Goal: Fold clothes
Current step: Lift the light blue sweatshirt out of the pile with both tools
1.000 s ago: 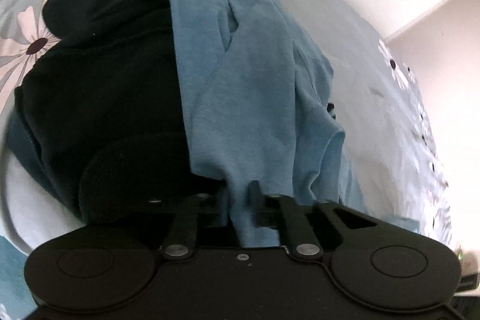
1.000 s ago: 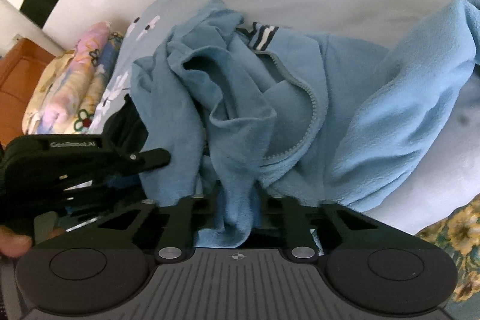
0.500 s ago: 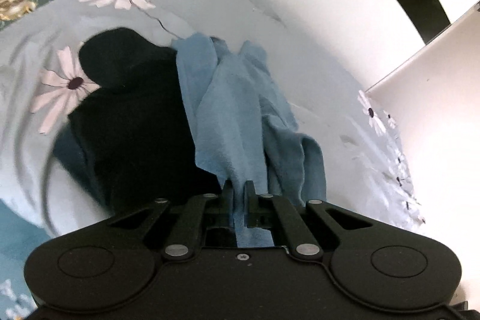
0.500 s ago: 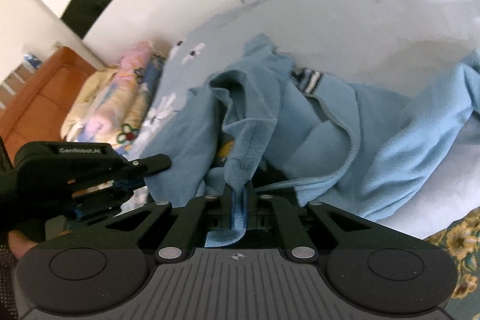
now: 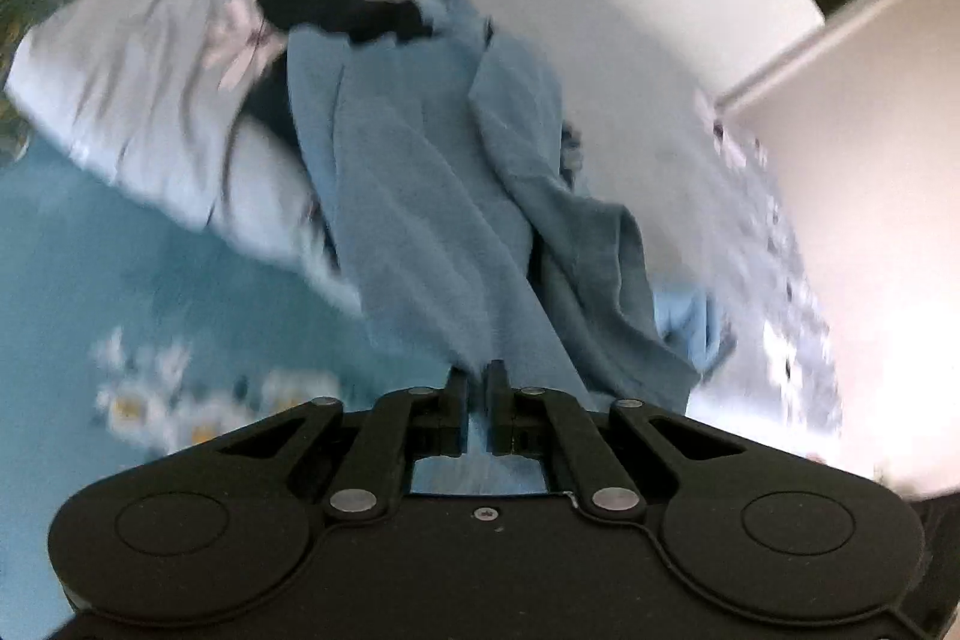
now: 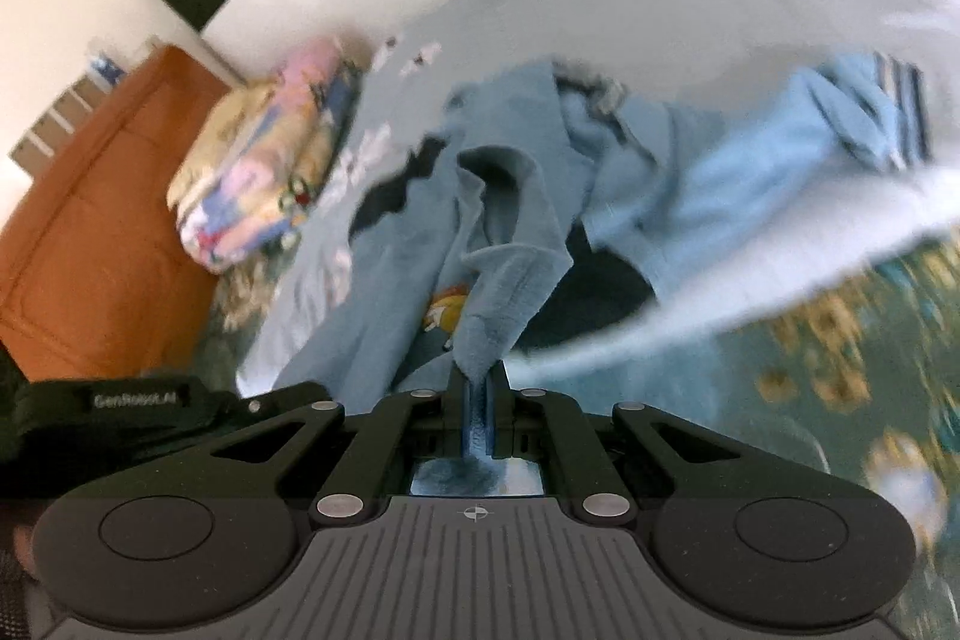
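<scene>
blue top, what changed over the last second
Both claws, left and right, kept their pinch on the blue top and lifted it, so it now hangs stretched above the bed and covers more of the black garment. The bedding stayed put.

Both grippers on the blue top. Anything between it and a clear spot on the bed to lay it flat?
Yes. A black garment lies on the bed under the blue top's far end, and a lighter blue fleece lies beside it. Both left gripper and right gripper are shut on the top.
</scene>
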Tool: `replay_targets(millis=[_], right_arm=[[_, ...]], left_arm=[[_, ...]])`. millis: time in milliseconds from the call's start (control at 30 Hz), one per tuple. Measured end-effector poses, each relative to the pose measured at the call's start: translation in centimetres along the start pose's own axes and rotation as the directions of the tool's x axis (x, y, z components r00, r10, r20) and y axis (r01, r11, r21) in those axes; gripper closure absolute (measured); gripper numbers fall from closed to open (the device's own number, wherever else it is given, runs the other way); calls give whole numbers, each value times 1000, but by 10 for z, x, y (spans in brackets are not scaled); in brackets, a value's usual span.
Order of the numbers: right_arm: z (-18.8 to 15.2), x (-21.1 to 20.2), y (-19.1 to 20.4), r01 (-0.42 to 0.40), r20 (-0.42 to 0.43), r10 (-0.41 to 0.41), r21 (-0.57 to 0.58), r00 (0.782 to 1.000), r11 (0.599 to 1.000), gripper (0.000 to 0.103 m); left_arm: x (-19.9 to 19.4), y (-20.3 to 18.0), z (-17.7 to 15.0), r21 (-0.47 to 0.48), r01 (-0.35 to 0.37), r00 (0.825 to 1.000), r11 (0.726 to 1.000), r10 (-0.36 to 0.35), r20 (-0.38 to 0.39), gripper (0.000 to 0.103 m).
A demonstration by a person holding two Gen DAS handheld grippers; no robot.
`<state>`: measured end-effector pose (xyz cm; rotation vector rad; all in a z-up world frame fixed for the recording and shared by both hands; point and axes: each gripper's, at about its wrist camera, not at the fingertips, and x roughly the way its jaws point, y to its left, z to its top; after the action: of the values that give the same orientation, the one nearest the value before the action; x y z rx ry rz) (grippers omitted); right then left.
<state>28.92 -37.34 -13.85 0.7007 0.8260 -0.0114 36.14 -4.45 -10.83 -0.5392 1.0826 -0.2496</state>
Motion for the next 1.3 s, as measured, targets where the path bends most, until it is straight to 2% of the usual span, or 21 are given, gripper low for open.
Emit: replay_targets(millis=[133, 233, 400, 600, 900, 1033, 1067, 1133, 1200, 1267, 1300], right_arm=[[-36, -27, -11, 48, -52, -47, 17, 998, 999, 100], [-58, -43, -22, 78, -69, -75, 46, 995, 996, 100], [-82, -52, -33, 123, -77, -117, 71, 990, 990, 100], [-100, -43, -42, 163, -85, -157, 67, 984, 984, 101], [-112, -21, -66, 244, -134, -228, 118, 964, 963, 101], [-110, -9, -79, 271, -142, -249, 159, 958, 950, 99], [-109, -6, -82, 275, -144, -253, 168, 957, 947, 99], [-106, 2, -88, 287, -146, -264, 176, 953, 942, 96], [-104, 10, -92, 301, -143, -279, 171, 950, 938, 84], [-102, 17, -97, 309, -142, -287, 176, 947, 935, 76], [-101, 20, -99, 310, -140, -287, 181, 948, 933, 68]], left_arm=[[-15, 6, -51, 23, -5, 996, 1000, 7, -89, 103], [-21, 10, -80, 46, -12, 992, 999, 18, -129, 103], [-30, 17, -100, 19, -27, 989, 999, 29, -142, 103], [-34, 19, -90, 20, -48, 994, 999, 50, -102, 103], [-6, 19, -36, 79, -84, 995, 993, 88, -49, 102], [23, 1, 4, 145, -95, 995, 985, 99, -23, 84], [31, -5, 12, 166, -98, 995, 981, 102, -16, 76], [48, -18, 30, 208, -99, 995, 973, 102, -7, 71], [69, -28, 45, 239, -108, 994, 965, 113, -8, 58], [91, -38, 59, 267, -121, 992, 956, 129, -12, 53], [102, -42, 65, 276, -124, 991, 953, 135, -20, 45]])
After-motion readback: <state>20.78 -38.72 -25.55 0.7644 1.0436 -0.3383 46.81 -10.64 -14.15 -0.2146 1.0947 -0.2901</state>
